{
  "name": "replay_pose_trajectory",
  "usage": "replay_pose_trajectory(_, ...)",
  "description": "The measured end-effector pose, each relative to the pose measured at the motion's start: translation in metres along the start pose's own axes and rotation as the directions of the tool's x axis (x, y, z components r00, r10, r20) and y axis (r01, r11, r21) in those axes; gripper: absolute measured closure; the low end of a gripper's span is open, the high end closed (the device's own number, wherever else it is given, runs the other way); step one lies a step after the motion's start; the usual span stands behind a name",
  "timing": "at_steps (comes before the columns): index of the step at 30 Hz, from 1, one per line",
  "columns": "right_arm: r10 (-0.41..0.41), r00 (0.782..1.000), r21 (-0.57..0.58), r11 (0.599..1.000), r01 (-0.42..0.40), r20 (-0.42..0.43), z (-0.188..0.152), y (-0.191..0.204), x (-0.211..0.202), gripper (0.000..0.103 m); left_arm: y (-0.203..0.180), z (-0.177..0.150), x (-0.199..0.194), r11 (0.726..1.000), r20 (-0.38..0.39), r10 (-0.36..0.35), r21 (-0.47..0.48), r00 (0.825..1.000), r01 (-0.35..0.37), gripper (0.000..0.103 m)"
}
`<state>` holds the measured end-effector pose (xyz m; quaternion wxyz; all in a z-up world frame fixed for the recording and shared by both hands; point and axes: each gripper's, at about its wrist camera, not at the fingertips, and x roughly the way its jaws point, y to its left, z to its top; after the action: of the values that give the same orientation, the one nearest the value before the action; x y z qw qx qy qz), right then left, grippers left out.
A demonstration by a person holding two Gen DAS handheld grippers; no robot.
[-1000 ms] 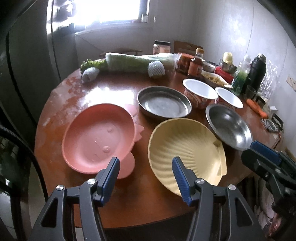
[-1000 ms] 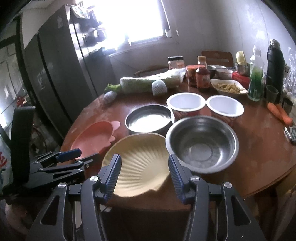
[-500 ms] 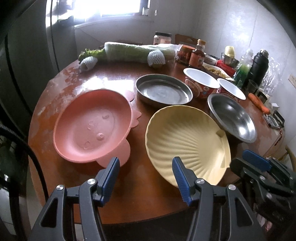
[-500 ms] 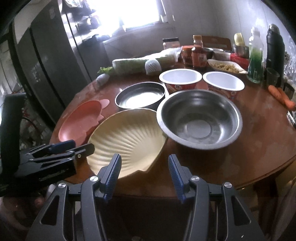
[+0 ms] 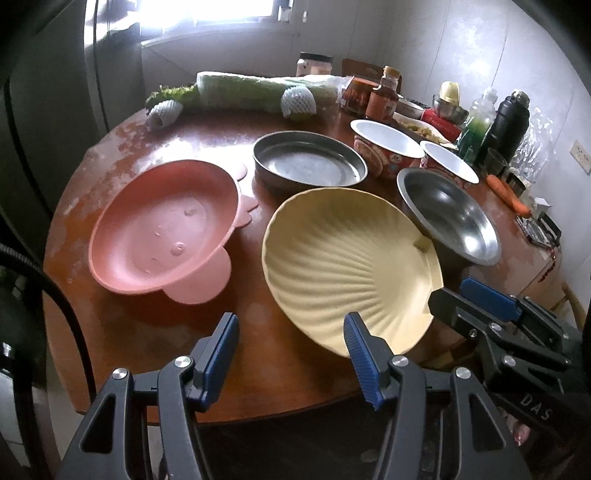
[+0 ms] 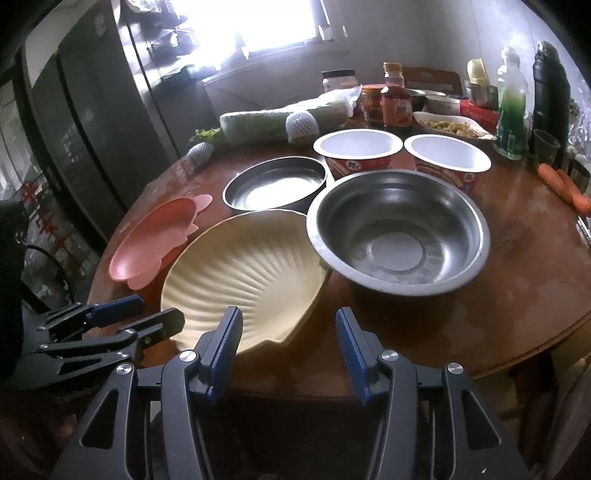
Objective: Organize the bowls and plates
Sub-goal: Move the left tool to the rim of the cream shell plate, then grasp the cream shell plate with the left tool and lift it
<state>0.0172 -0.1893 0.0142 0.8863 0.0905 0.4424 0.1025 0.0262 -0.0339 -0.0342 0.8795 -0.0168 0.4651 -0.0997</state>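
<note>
Two tools, yours: left tool and right tool, both parted and empty, lower frame, before yellow shell plate on bench.

Blown-out window backlight, fisheye-warped edges

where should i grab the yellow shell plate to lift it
Take the yellow shell plate by its thin near rim, coming in from the table's front edge. The rim flares up off the round table there, and metal dishes crowd its far side.
</note>
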Motion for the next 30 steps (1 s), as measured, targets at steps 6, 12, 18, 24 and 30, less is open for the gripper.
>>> replay_pose_trajectory(6,-0.003,1.0,-0.007,1.0,0.003,-0.009,0.0,-0.002,0.009,0.049,0.001,0.002,0.011,1.0,-0.009,-0.006,-0.023,1.0,0.005,0.044)
replay_pose_trajectory(12,-0.008,1.0,-0.026,1.0,0.007,-0.017,0.001,0.0,0.02,0.054,-0.002,0.003,0.019,0.999,-0.001,-0.025,-0.021,1.0,0.025,0.045)
replay_pose_trajectory(18,-0.022,1.0,-0.082,0.996,0.021,-0.006,0.003,0.006,0.031,0.064,-0.005,0.005,0.022,0.999,0.023,-0.045,-0.015,0.999,0.045,0.061)
replay_pose_trajectory(24,-0.022,1.0,-0.105,0.994,0.021,-0.001,0.003,0.013,0.03,0.067,-0.001,0.003,0.013,0.999,0.044,-0.034,-0.009,0.998,0.035,0.061)
replay_pose_trajectory(30,0.004,1.0,-0.124,0.992,-0.001,0.019,0.005,0.025,0.018,0.067,0.007,0.002,-0.014,1.0,0.097,-0.03,-0.003,0.995,0.03,0.061)
